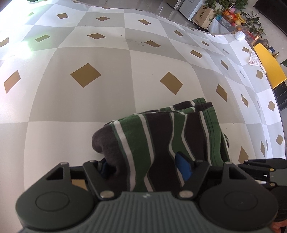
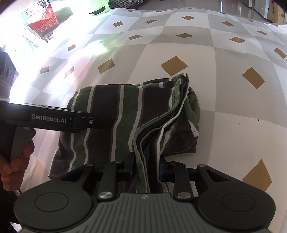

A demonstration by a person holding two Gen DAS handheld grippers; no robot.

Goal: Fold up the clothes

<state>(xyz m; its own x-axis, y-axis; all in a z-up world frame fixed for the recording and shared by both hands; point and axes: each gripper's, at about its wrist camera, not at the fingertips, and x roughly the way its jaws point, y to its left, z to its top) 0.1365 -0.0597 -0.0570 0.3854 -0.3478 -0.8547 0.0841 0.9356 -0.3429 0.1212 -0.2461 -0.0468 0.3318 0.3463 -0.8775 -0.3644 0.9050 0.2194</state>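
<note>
A folded garment (image 1: pixel 161 129) with green, brown and white stripes lies on a checked tablecloth (image 1: pixel 86 53). My left gripper (image 1: pixel 144 166) sits at its near left end. A thick bunched fold fills the space between the blue pads (image 1: pixel 183 166), and they press on it. In the right wrist view the garment (image 2: pixel 111 111) shows its loose layered hems on the right side. My right gripper (image 2: pixel 146 164) is shut on those hem layers at the near edge. The left gripper's body (image 2: pixel 86 121) reaches in from the left over the cloth.
A person's hand (image 2: pixel 12 170) holds the left gripper's handle. A red patterned fabric item (image 2: pixel 43 16) lies at the far left. Beyond the table's far right edge are a yellow surface (image 1: pixel 269 64), cardboard boxes (image 1: pixel 204 14) and plants with fruit (image 1: pixel 238 16).
</note>
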